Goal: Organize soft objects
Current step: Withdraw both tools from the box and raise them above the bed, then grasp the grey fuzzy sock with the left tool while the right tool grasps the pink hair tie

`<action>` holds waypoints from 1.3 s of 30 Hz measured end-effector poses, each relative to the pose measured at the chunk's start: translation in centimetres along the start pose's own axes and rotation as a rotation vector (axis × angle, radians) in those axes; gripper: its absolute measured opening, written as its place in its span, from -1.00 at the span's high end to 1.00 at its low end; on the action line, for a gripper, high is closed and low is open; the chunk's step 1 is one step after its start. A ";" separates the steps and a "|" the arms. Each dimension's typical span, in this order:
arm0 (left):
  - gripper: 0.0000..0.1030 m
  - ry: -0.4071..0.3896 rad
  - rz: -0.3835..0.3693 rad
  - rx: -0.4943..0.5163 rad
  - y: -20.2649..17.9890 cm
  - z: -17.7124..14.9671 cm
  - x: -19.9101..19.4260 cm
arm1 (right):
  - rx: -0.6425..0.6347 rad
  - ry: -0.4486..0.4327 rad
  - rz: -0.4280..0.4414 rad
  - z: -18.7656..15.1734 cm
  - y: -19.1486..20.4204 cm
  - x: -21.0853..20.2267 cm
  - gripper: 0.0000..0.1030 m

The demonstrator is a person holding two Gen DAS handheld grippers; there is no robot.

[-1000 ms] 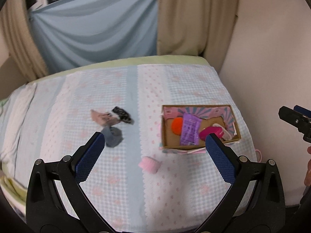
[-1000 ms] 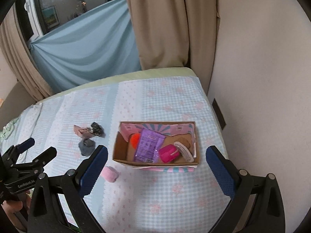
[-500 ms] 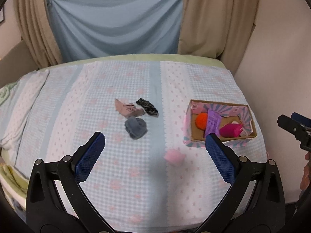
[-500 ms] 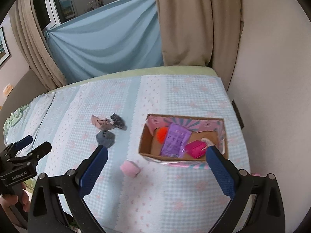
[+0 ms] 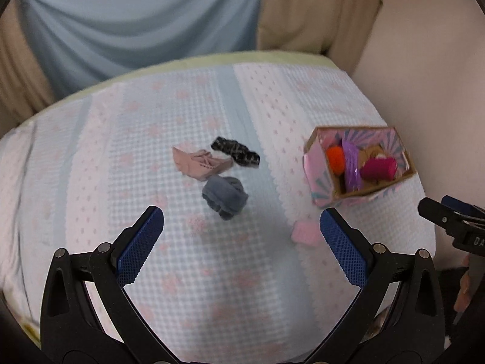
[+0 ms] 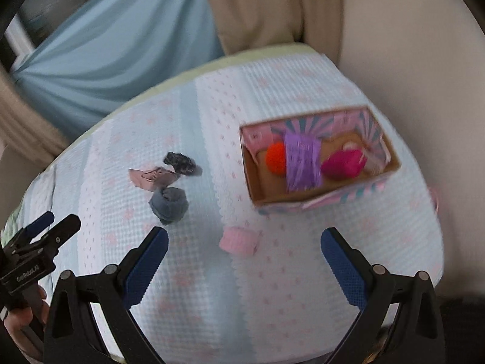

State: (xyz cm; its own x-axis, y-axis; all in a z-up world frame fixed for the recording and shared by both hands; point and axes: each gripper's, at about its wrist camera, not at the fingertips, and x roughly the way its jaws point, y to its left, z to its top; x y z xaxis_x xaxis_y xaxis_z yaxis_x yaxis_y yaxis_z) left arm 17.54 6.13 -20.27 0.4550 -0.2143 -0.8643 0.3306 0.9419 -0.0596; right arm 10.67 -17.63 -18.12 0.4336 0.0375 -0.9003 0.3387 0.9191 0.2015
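Note:
Loose soft things lie on the bed: a grey rolled cloth (image 5: 225,196) (image 6: 169,203), a dusty pink cloth (image 5: 200,163) (image 6: 151,178), a black patterned piece (image 5: 235,152) (image 6: 182,163) and a pink roll (image 5: 306,234) (image 6: 239,240). A cardboard box (image 5: 318,163) (image 6: 318,200) holds an orange ball (image 6: 276,158), a purple packet (image 6: 301,163) and a magenta roll (image 6: 342,165). My left gripper (image 5: 241,242) is open and empty, above the bed short of the grey cloth. My right gripper (image 6: 244,254) is open and empty, just short of the pink roll.
The bed (image 5: 212,273) has a light blue and pink checked cover. A wall (image 5: 424,75) runs along its right side, close to the box. Blue and beige curtains (image 5: 136,24) hang behind the far edge.
Both grippers have moved forward and lower toward the bed, so the cloths, pink roll and box appear larger. Both stay open and empty.

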 end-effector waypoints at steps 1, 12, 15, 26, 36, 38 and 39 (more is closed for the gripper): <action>-0.99 0.025 -0.012 0.028 0.9 0.2 1.6 | 0.026 0.014 -0.012 -0.3 0.4 1.1 -0.96; -0.99 0.183 -0.103 0.182 4.5 0.6 17.2 | 0.185 0.149 -0.118 -2.6 2.1 14.4 -0.95; -0.99 0.207 -0.116 0.211 4.5 0.2 21.0 | 0.196 0.186 -0.142 -3.6 2.1 17.9 -0.94; -0.85 0.269 -0.139 0.259 3.6 -2.0 29.5 | 0.258 0.269 -0.172 -6.0 1.0 25.3 -0.67; -0.33 0.255 -0.061 0.217 3.6 -1.7 31.5 | 0.260 0.282 -0.167 -6.7 0.5 26.4 0.00; -0.19 0.248 -0.053 0.211 3.6 -1.6 31.4 | 0.253 0.276 -0.165 -6.7 0.4 26.2 0.11; -0.12 0.244 -0.050 0.211 3.6 -1.5 31.3 | 0.246 0.272 -0.164 -6.6 0.5 26.0 0.18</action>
State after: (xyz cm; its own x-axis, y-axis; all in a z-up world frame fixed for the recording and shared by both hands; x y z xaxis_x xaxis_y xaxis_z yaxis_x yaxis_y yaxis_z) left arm 31.76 3.24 -48.30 0.2302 -0.1668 -0.9588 0.5235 0.8517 -0.0225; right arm 16.66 -13.57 -43.98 0.1309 0.0308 -0.9909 0.5892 0.8014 0.1027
